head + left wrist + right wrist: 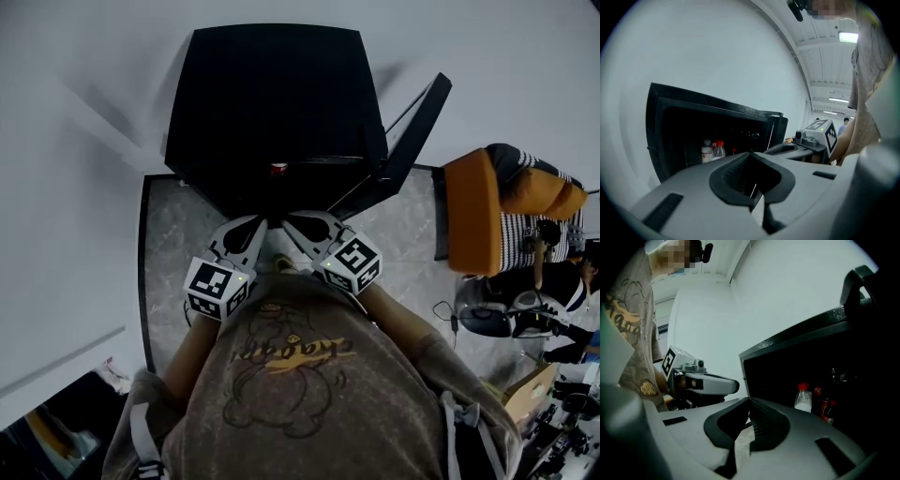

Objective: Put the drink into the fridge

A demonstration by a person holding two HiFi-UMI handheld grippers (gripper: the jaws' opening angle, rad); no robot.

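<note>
A black fridge [277, 94] stands in front of me with its door [412, 131] swung open to the right. Inside it stand a clear red-capped bottle [803, 398], a cola bottle [818, 397] and a red can [828, 411]; the bottles [714, 150] also show in the left gripper view. One red cap [278, 169] peeks out at the fridge's front edge. My left gripper [255, 225] and right gripper [298, 225] hang side by side close to my chest, just before the opening. Both are shut with nothing between their jaws. Each gripper's camera sees the other gripper beside it.
The fridge sits on a grey marbled floor panel [173, 244] against a white wall. To the right are an orange seat [473, 211], a seated person [553, 272] and a cardboard box [530, 394] amid clutter.
</note>
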